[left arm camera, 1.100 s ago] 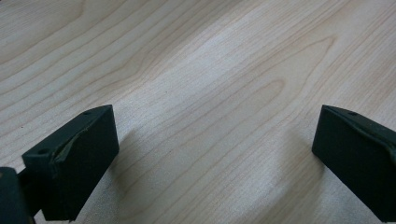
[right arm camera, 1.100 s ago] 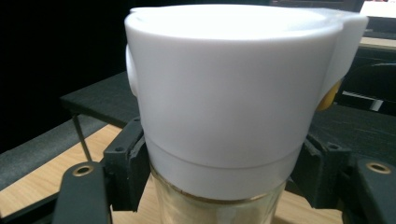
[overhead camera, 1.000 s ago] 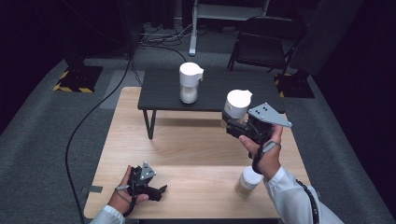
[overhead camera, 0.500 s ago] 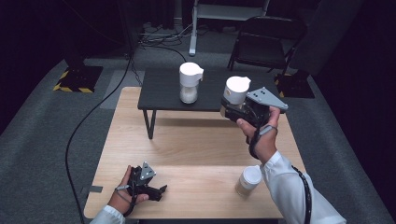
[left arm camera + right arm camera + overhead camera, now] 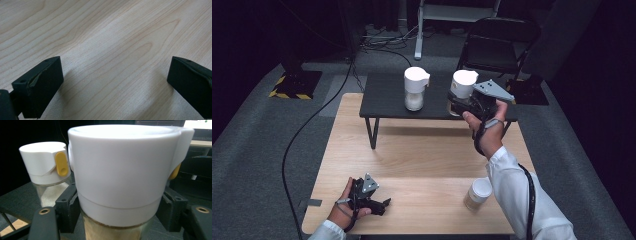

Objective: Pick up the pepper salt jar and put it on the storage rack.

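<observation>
My right gripper (image 5: pixel 460 103) is shut on a white-lidded clear jar (image 5: pixel 462 83) and holds it upright over the right part of the black side table (image 5: pixel 387 102). In the right gripper view the held jar (image 5: pixel 120 177) has tan contents, with the black jaws pressing on both sides of its body. A second white-lidded jar (image 5: pixel 416 89) with white grains stands on the black table to its left, and its yellow tab (image 5: pixel 61 164) faces me. Down at the wooden table's near left, my left gripper (image 5: pixel 383 204) rests open on the wood (image 5: pixel 112 50) with nothing between its jaws.
A lidded paper cup (image 5: pixel 478 193) stands on the wooden table (image 5: pixel 422 150) near the front right, beside the person's right sleeve. A black chair (image 5: pixel 499 45) stands behind the side table. A cable (image 5: pixel 307 130) runs over the grey floor at left.
The right gripper has carried the jar away from the person and slightly left, from over the wooden table's far right to over the black table. The left gripper has not moved.
</observation>
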